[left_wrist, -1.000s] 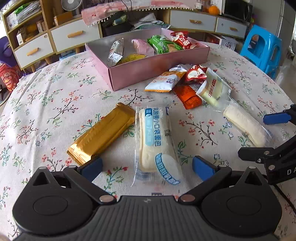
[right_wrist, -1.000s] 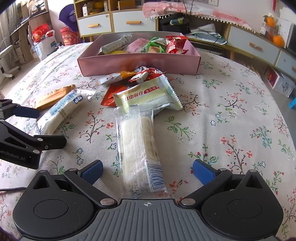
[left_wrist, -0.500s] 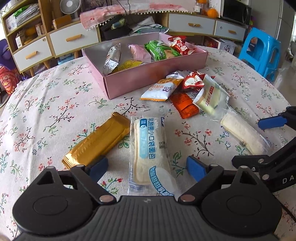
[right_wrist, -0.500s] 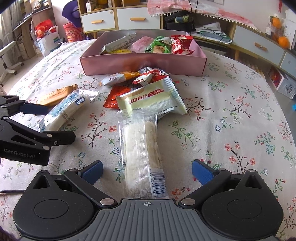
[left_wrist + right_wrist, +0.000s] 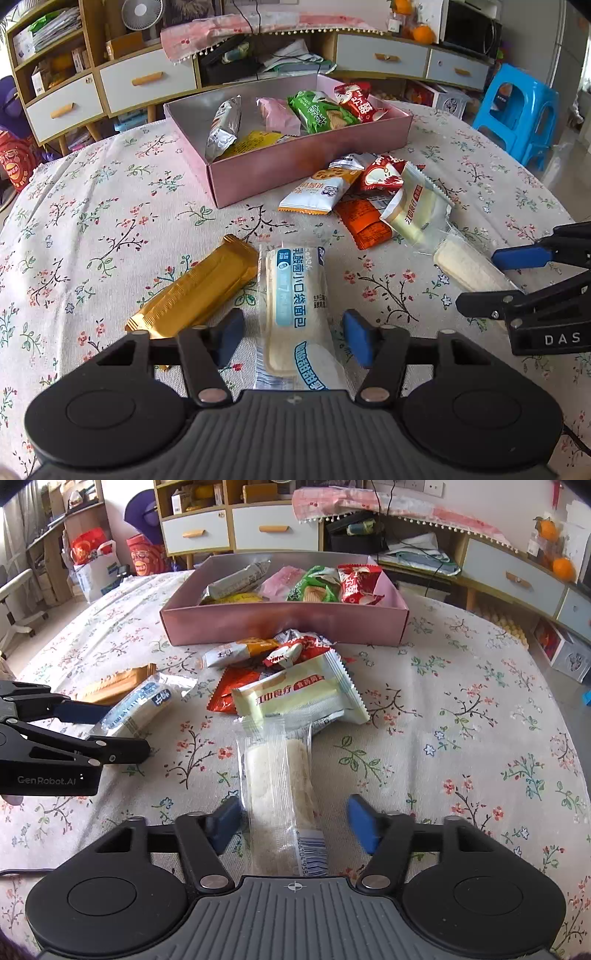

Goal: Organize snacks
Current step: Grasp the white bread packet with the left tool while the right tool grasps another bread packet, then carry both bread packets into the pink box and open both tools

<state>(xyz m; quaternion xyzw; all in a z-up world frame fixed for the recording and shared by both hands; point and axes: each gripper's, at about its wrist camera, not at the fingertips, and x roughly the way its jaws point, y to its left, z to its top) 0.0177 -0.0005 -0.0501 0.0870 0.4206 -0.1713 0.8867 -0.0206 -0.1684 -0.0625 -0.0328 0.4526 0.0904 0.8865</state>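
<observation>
Both grippers [image 5: 293, 338] [image 5: 293, 823] narrower around packets [image 5: 295, 314] [image 5: 277, 786].

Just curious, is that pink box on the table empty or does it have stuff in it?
Partly filled: the pink box has no lid, and several wrapped snacks lie inside.

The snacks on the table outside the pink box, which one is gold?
The gold wrapped bar, lying slantwise just left of the blue-and-white bread pack. The other loose snacks are white, orange, red, pale yellow or clear.
</observation>
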